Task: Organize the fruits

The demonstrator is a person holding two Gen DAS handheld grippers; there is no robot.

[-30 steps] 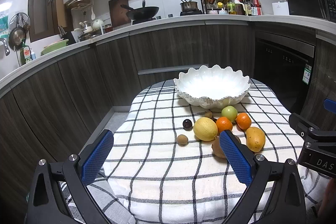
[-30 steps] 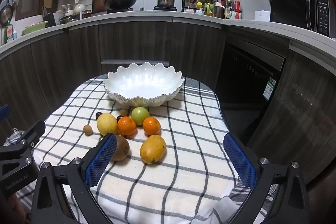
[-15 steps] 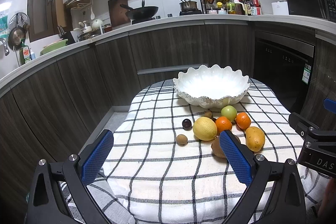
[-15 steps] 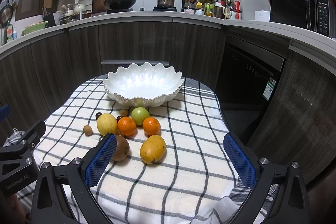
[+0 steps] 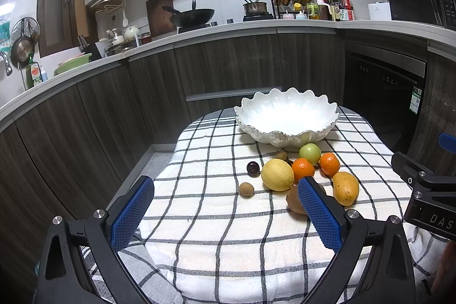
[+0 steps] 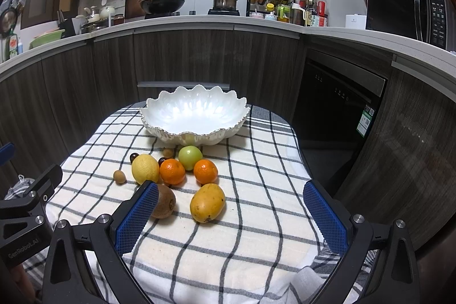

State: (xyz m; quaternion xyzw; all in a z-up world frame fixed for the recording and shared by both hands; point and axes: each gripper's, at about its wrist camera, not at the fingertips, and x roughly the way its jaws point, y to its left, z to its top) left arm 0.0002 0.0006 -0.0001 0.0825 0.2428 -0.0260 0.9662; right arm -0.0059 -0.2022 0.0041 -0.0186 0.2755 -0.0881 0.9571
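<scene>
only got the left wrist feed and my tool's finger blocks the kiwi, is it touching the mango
observer: no, in the right wrist view the kiwi lies apart from the mango, with a strip of checked cloth showing between them
operator: ok and is the right tool holding anything, i only see its body at my edge
observer: nothing, the right tool is wide open and empty, and its left pad covers the kiwi's near left edge in that view
</scene>
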